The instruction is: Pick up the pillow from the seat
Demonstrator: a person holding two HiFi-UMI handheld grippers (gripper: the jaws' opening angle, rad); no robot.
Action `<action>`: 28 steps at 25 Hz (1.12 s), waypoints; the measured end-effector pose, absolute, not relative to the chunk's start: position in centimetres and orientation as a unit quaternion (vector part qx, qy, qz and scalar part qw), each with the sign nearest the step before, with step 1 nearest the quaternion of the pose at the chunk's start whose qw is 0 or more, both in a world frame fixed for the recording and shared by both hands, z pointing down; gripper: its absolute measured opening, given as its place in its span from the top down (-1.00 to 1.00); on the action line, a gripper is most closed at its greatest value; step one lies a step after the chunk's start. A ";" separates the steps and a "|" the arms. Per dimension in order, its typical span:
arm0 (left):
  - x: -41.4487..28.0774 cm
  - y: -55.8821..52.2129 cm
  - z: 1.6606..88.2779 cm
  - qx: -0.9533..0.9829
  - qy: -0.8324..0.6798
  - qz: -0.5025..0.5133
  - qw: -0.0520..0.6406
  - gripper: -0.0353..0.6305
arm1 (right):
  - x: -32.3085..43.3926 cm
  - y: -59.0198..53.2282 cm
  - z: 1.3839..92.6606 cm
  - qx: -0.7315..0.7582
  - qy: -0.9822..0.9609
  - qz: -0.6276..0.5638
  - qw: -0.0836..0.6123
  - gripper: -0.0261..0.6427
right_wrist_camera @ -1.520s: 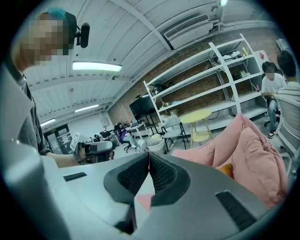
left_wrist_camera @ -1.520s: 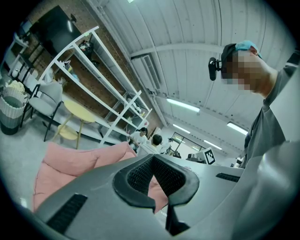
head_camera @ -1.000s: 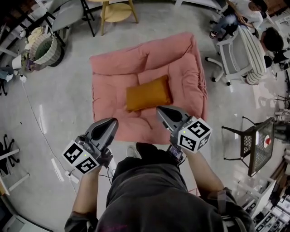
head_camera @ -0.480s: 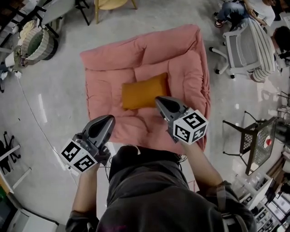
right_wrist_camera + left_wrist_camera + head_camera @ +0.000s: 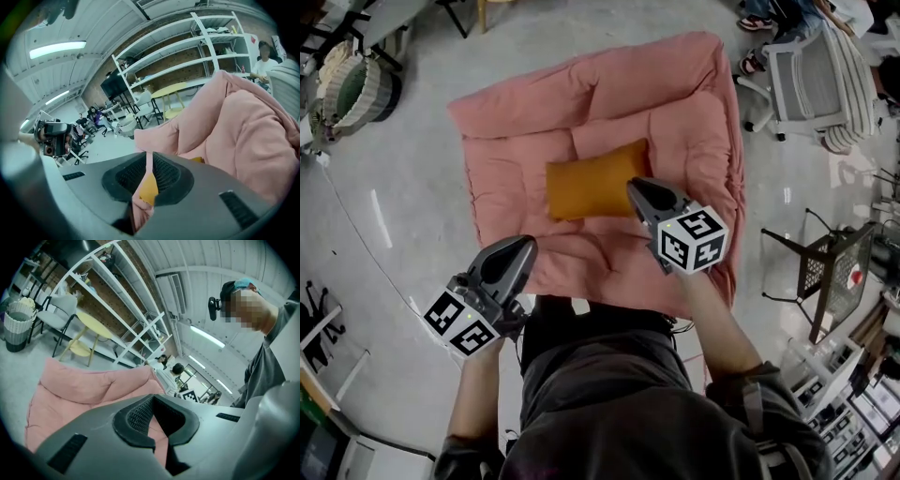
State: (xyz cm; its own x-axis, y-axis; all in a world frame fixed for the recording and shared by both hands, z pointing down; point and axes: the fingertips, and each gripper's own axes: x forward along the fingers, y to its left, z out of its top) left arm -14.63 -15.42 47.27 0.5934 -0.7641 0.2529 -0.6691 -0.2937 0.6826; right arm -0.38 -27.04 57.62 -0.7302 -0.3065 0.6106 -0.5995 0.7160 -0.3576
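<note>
An orange pillow (image 5: 591, 187) lies across the middle of a pink padded floor seat (image 5: 534, 122). My right gripper (image 5: 636, 185) is shut and empty, its tip over the pillow's right end; whether it touches the pillow I cannot tell. In the right gripper view the jaws (image 5: 150, 153) meet, and the pillow (image 5: 149, 186) and the pink seat (image 5: 243, 126) show past them. My left gripper (image 5: 528, 244) hovers over the seat's front left edge, apart from the pillow. Its jaws (image 5: 153, 398) meet at the tip, with only the pink seat (image 5: 84, 385) beyond them.
A white office chair (image 5: 820, 75) stands right of the seat and a black mesh chair (image 5: 830, 281) nearer on the right. A wicker basket (image 5: 347, 84) sits far left. A cable (image 5: 356, 234) runs over the grey floor. A yellow table (image 5: 91, 329) and white shelves stand behind.
Both grippers have come down and forward toward the seat. The right tip went from the seat's front part to the pillow's right end. The left now reaches the seat's front edge.
</note>
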 end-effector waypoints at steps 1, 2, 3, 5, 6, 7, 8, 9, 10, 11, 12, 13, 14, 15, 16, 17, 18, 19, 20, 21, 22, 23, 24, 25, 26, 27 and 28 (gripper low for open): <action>-14.9 -15.6 47.5 0.802 -0.443 -0.061 0.395 0.86 | -0.3 -27.3 58.3 0.261 -0.883 0.280 0.271 0.87; -15.2 -15.8 47.8 0.803 -0.439 -0.061 0.398 0.86 | -0.2 -27.6 59.0 0.267 -0.879 0.282 0.278 0.87; -15.5 -15.9 48.0 0.804 -0.435 -0.060 0.401 0.86 | -0.1 -27.8 59.7 0.273 -0.874 0.284 0.285 0.87; -16.2 -16.3 48.5 0.804 -0.427 -0.060 0.408 0.86 | 0.2 -28.1 61.1 0.287 -0.863 0.289 0.298 0.87; -16.5 -16.4 48.8 0.804 -0.423 -0.061 0.412 0.86 | 0.3 -28.2 61.8 0.294 -0.858 0.291 0.305 0.86; -16.9 -16.5 49.0 0.805 -0.420 -0.061 0.416 0.86 | 0.5 -28.2 62.5 0.301 -0.852 0.293 0.312 0.84; -17.2 -16.6 49.3 0.805 -0.416 -0.061 0.418 0.86 | 0.6 -28.3 63.2 0.308 -0.847 0.295 0.318 0.74; -17.5 -16.8 49.6 0.805 -0.413 -0.061 0.421 0.86 | 0.8 -28.4 63.8 0.314 -0.842 0.296 0.324 0.56; -17.7 -16.9 49.8 0.805 -0.411 -0.061 0.423 0.86 | 0.9 -28.6 64.4 0.319 -0.838 0.296 0.330 0.52; -17.9 -16.9 50.1 0.805 -0.409 -0.062 0.425 0.86 | 1.0 -28.7 64.9 0.324 -0.834 0.296 0.335 0.50; -18.0 -16.9 50.4 0.805 -0.406 -0.063 0.427 0.86 | 1.2 -28.9 65.4 0.329 -0.830 0.296 0.341 0.45; -18.1 -16.9 50.6 0.805 -0.404 -0.064 0.430 0.86 | 1.4 -29.0 65.8 0.333 -0.825 0.297 0.346 0.39; -18.1 -16.8 50.8 0.805 -0.402 -0.064 0.433 0.86 | 1.5 -29.1 66.2 0.336 -0.821 0.299 0.351 0.33; -18.1 -16.6 51.0 0.804 -0.399 -0.065 0.435 0.86 | 1.7 -29.1 66.6 0.339 -0.817 0.300 0.356 0.30; -18.1 -16.5 51.1 0.804 -0.398 -0.066 0.438 0.86 | 1.9 -29.1 67.0 0.342 -0.814 0.302 0.361 0.25; -18.1 -16.4 51.3 0.803 -0.397 -0.066 0.440 0.86 | 2.1 -29.1 67.3 0.344 -0.810 0.302 0.366 0.22; -18.2 -16.3 51.4 0.802 -0.396 -0.066 0.442 0.86 | 2.2 -29.2 67.7 0.346 -0.807 0.303 0.371 0.18; -18.3 -16.2 51.6 0.801 -0.397 -0.067 0.443 0.86 | 2.4 -29.2 68.1 0.348 -0.803 0.304 0.376 0.16; -18.4 -16.2 51.8 0.800 -0.397 -0.068 0.444 0.86 | 2.5 -29.3 68.6 0.349 -0.799 0.307 0.381 0.14; -18.7 -16.2 52.0 0.800 -0.397 -0.068 0.445 0.86 | 2.6 -29.4 69.2 0.350 -0.795 0.311 0.385 0.12; -19.0 -16.3 52.3 0.799 -0.398 -0.069 0.445 0.86 | 2.6 -29.5 69.7 0.351 -0.792 0.315 0.389 0.11; -19.5 -16.3 52.6 0.798 -0.399 -0.069 0.446 0.86 | 2.6 -29.6 70.3 0.351 -0.788 0.319 0.392 0.10; -20.0 -16.4 52.9 0.797 -0.401 -0.070 0.446 0.86 | 2.6 -29.7 70.8 0.352 -0.785 0.323 0.395 0.09; -20.4 -16.5 53.1 0.796 -0.403 -0.070 0.447 0.86 | 2.6 -29.7 71.3 0.353 -0.782 0.326 0.397 0.08; -20.8 -16.5 53.3 0.794 -0.406 -0.071 0.447 0.86 | 2.6 -29.8 71.7 0.353 -0.779 0.330 0.400 0.08; -21.1 -16.6 53.5 0.793 -0.408 -0.072 0.447 0.86 | 2.7 -29.7 72.2 0.353 -0.775 0.334 0.404 0.07; -21.3 -16.6 53.6 0.792 -0.409 -0.072 0.448 0.86 | 2.8 -29.7 72.6 0.352 -0.772 0.338 0.408 0.06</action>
State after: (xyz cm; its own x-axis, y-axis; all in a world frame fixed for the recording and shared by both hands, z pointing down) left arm -21.28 -16.58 53.58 0.6553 -0.7121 0.2520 -0.5828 -0.2645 0.7683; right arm 2.80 -29.66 72.63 -0.4203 -0.2672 0.8672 -0.8185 0.5241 -0.2352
